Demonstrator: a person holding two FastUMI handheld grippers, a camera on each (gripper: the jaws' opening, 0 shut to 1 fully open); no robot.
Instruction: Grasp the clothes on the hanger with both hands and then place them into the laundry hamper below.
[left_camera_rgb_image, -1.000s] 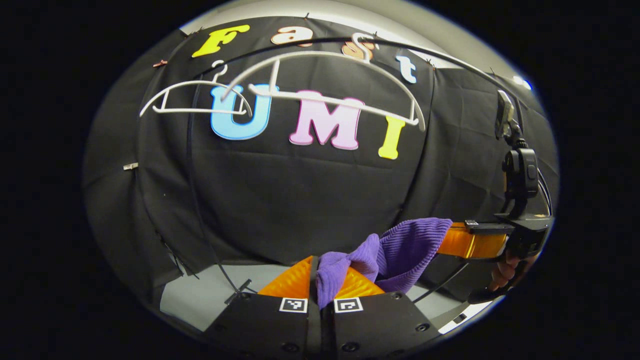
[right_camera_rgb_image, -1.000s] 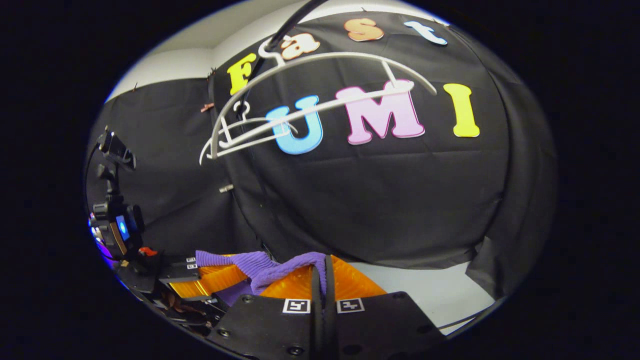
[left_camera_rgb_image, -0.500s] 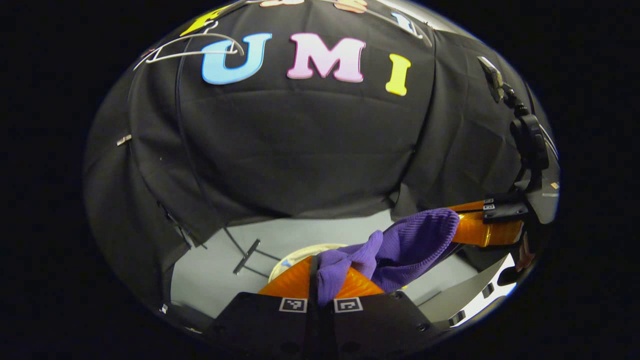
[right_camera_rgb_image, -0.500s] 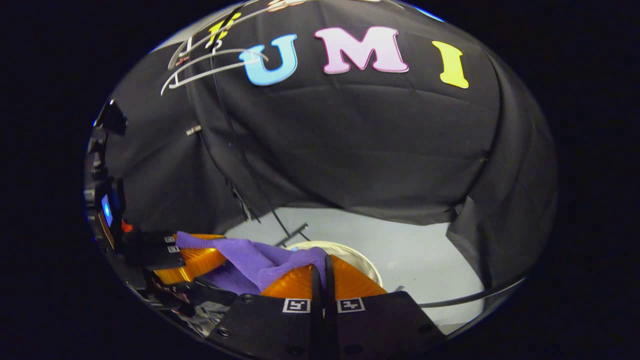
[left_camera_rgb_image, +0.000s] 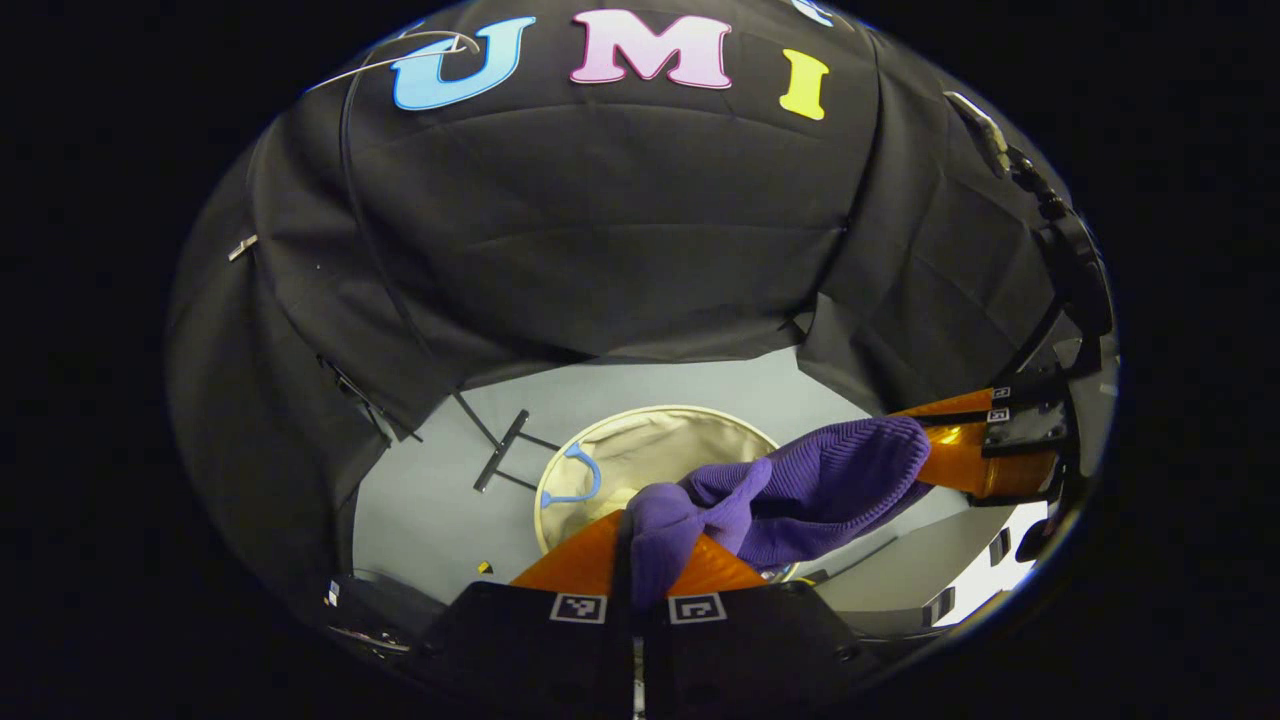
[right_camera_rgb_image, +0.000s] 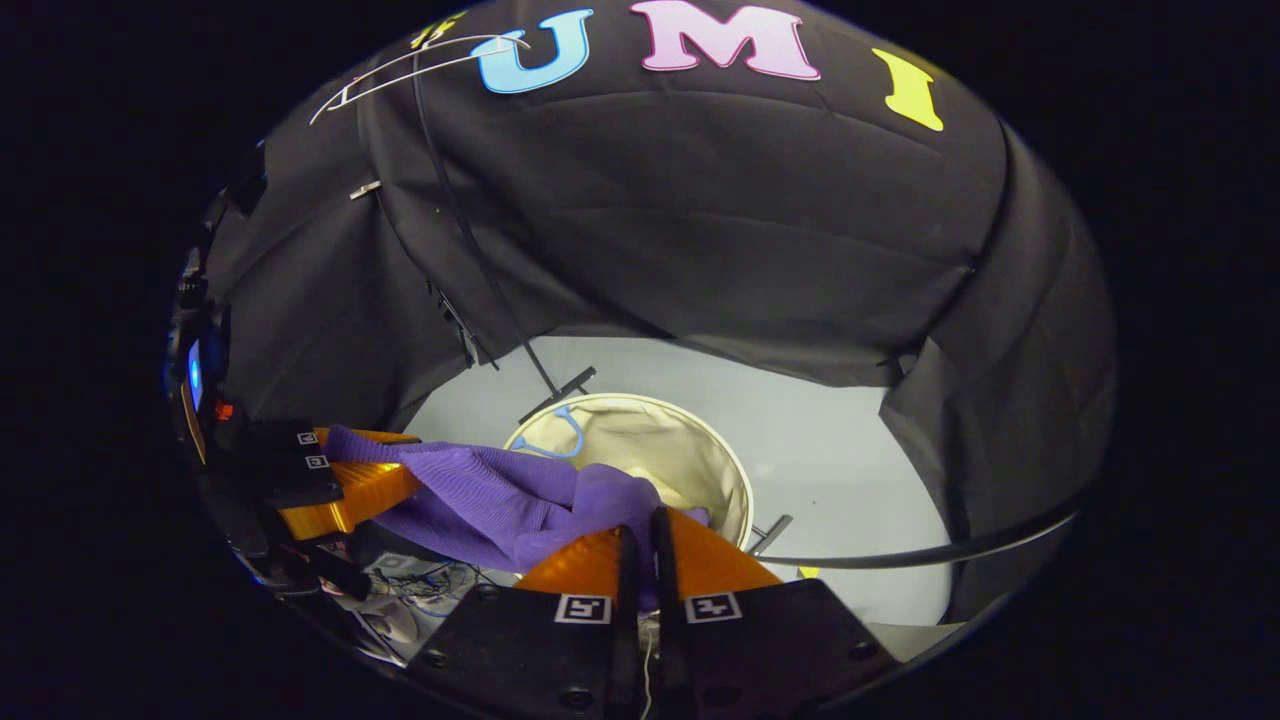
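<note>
**Garment held over hamper**

Left gripper (left_camera_rgb_image: 637, 530) and right gripper (right_camera_rgb_image: 640, 525) are each pinching the purple knit garment (left_camera_rgb_image: 810, 490) between closed jaws; it is hanging stretched between them, above the round laundry hamper (right_camera_rgb_image: 700, 440) on the floor.

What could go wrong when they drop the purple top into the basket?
1. The purple knitted garment hangs between the left tool and right tool, partly beside the laundry hamper, so part might drape over the rim.
2. If one tool lets go first, it may swing and land on the floor.
</note>
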